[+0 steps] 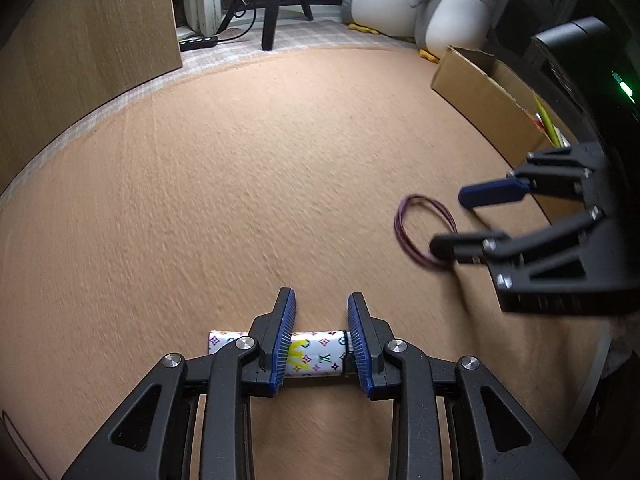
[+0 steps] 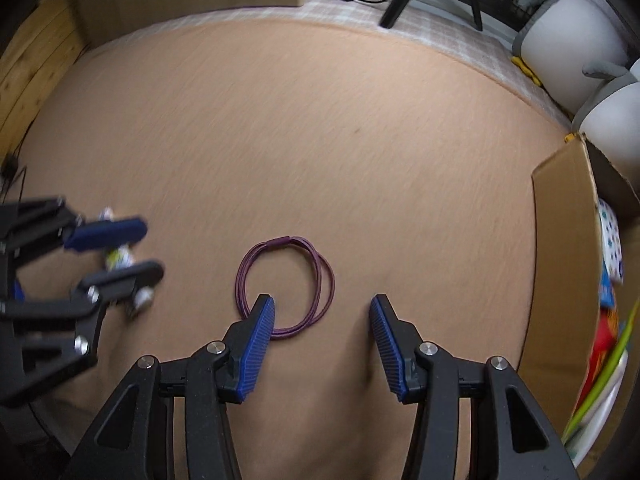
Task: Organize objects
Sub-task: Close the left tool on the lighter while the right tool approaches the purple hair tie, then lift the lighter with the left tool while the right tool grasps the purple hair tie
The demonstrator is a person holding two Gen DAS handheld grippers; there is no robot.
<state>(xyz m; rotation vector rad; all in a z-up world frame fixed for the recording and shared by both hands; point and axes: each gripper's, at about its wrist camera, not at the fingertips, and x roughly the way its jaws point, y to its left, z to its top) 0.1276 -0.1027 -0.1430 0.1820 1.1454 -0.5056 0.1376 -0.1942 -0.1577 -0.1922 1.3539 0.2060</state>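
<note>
A white patterned tube (image 1: 316, 354) lies crosswise on the orange carpet (image 1: 240, 184), between the blue pads of my left gripper (image 1: 322, 300); the jaws straddle it with a gap on each side, open. It shows partly behind that gripper in the right wrist view (image 2: 120, 258). A purple coiled hair band (image 2: 286, 284) lies on the carpet just ahead of my right gripper (image 2: 322, 306), which is open and empty; its left fingertip (image 2: 262, 312) sits over the band's near left edge. The band also shows in the left wrist view (image 1: 424, 230).
An open cardboard box (image 2: 564, 264) with colourful items inside stands at the right. Two plush penguins (image 1: 452, 12) sit behind it. A wooden panel (image 1: 80, 40), a power strip (image 1: 198, 42) and chair legs (image 1: 272, 12) are at the far edge.
</note>
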